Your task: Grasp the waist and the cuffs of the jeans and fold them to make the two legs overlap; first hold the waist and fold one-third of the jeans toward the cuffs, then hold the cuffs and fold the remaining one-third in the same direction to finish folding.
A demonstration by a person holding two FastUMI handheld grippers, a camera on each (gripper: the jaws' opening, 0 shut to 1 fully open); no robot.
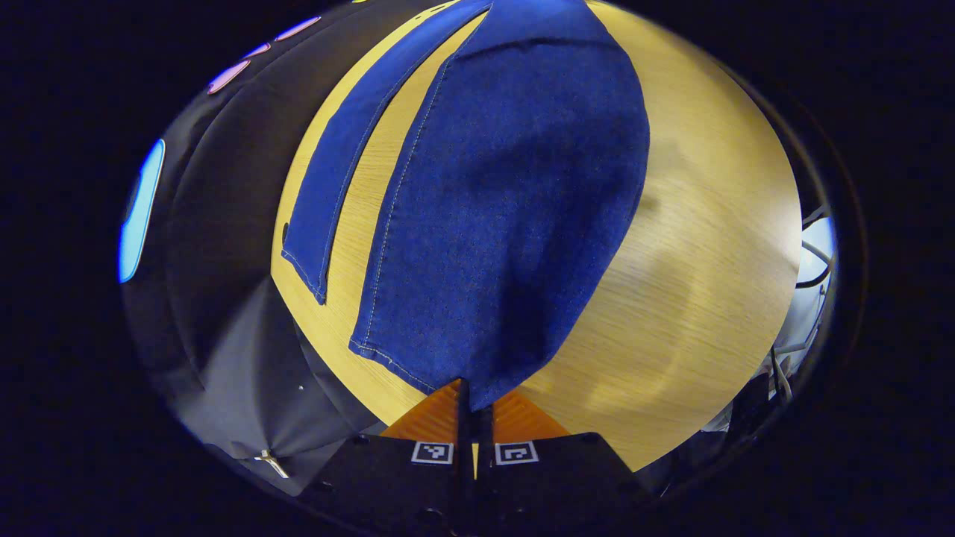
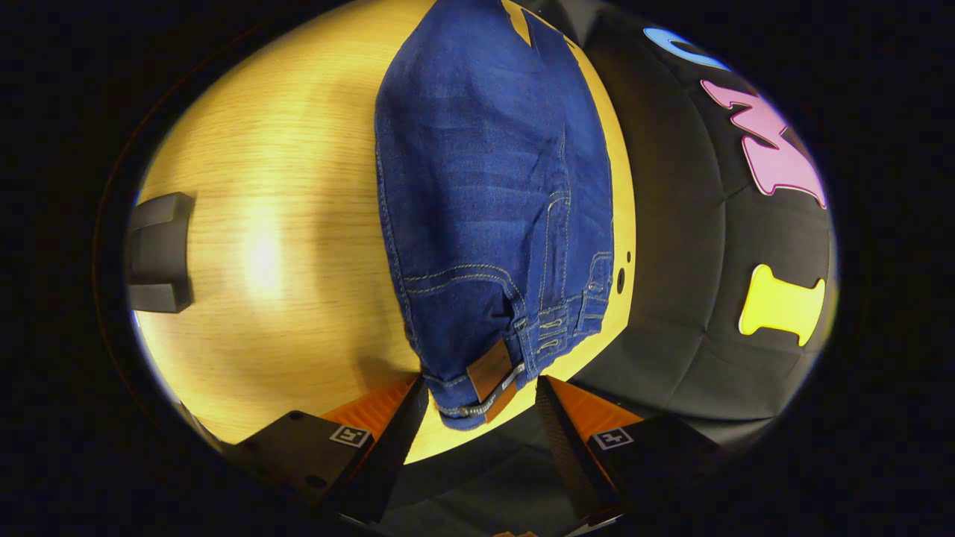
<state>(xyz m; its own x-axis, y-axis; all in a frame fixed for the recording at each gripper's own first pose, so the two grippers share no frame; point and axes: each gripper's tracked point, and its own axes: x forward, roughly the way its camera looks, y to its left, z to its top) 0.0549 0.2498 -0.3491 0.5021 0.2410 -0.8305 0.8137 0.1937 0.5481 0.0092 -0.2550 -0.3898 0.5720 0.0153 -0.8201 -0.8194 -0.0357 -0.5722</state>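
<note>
The jeans [image 2: 485,186] lie lengthwise on the worktop [image 2: 283,224] between both claws: the wide right claw [image 2: 481,399] straddles the waist [image 2: 492,377], the left claw [image 1: 472,395] pinches a cuff [image 1: 448,365].

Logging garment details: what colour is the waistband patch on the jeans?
Brown patch, seen best in the right gripper view.

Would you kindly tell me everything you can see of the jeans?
The jeans are dark blue denim with pale stitching, belt loops and a brown waist patch. They lie on a wooden table. One leg is lifted at its cuff, pinched in the shut left gripper; the other leg lies flat beside it. The waist end sits between the open right gripper's fingers.
</note>
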